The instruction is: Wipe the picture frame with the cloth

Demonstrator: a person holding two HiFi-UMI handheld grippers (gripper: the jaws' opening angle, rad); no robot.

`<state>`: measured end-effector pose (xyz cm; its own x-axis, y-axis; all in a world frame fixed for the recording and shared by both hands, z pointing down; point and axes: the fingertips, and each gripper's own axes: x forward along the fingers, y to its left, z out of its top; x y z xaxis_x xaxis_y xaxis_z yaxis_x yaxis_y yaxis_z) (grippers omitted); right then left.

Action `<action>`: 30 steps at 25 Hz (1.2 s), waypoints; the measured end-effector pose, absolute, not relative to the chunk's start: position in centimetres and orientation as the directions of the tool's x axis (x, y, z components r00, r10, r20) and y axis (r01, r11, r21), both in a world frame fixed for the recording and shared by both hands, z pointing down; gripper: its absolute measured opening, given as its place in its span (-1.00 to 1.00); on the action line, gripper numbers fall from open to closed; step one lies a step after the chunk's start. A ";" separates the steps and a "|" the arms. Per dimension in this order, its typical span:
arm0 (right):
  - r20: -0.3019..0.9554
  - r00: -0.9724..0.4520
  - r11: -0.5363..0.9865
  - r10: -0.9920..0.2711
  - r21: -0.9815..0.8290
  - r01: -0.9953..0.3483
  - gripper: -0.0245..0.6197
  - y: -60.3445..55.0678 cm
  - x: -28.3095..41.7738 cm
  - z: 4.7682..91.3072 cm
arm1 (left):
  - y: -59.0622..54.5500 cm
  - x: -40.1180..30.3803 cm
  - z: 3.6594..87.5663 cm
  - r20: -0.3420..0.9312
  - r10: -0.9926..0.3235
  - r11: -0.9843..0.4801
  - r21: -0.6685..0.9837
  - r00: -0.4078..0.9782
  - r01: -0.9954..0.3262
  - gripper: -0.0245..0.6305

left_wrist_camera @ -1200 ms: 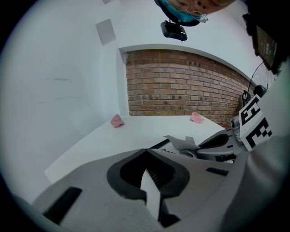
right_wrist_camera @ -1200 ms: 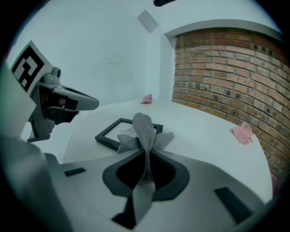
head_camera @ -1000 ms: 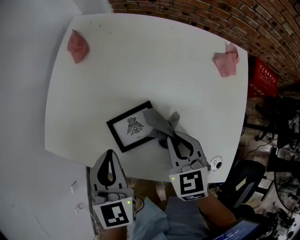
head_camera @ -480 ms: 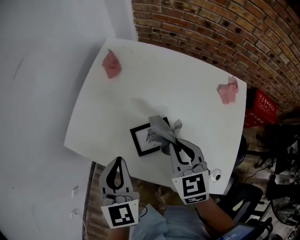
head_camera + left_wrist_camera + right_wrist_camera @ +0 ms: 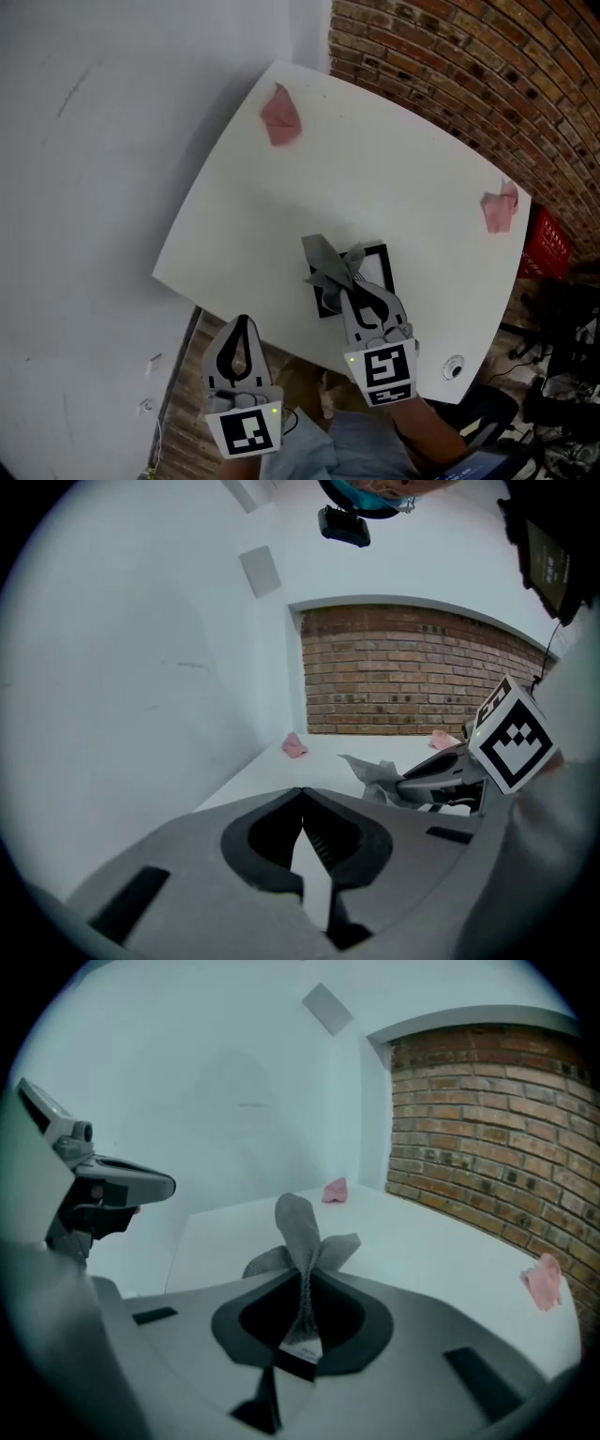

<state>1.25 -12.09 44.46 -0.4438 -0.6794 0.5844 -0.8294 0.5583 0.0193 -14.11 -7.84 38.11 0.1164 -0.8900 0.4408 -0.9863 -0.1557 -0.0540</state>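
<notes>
In the head view, a white bench (image 5: 281,187) stands in a corner between a plain white wall (image 5: 94,141) and a brick wall (image 5: 450,66). The picture frame (image 5: 378,267) lies flat near the middle of the bench's near edge. Its left part is covered by the grey cloth (image 5: 326,261). The right gripper (image 5: 351,284) reaches in over that edge, its fingers pinching the cloth just above the frame. The left gripper (image 5: 241,323) hangs off the near edge, left of the frame and apart from it. One pink rag (image 5: 279,114) sits by the far left corner, another pink rag (image 5: 497,211) by the far right corner.

The left gripper view shows that gripper's fingers pressed together at the tips with nothing between them. Beyond them the bench runs back to the brick wall. The right gripper enters from the right with the cloth bunched at its tip.

The right gripper view shows its fingers clamped on a gathered fold of the cloth, which stands up and fans out past the tips. The left gripper shows at the left edge, clear of the cloth.
</notes>
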 end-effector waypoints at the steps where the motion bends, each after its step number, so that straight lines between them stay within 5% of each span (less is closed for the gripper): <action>1: 0.602 -0.439 0.562 -0.667 0.020 -0.827 -0.79 -12.0 1.0 45.3 | -7.9 -14.4 38.6 0.449 -0.886 -0.154 -0.050 0.116 -0.987 -0.90; 17: 0.678 -0.461 0.599 -0.572 -0.037 -0.800 -0.32 -10.5 1.7 47.1 | -9.0 -13.7 40.5 0.465 -0.868 -0.204 -0.009 0.176 -0.979 -0.90; 24: 0.691 -0.533 0.684 -0.488 -0.076 -0.725 0.23 -9.1 -1.0 47.9 | -9.0 -13.4 40.1 0.467 -0.866 -0.207 -0.008 0.180 -0.978 -0.90; 30: 0.717 -0.483 0.651 -0.503 -0.054 -0.757 0.09 -10.0 -0.7 49.5 | -9.3 -14.3 41.5 0.491 -0.853 -0.202 0.001 0.176 -0.979 -0.90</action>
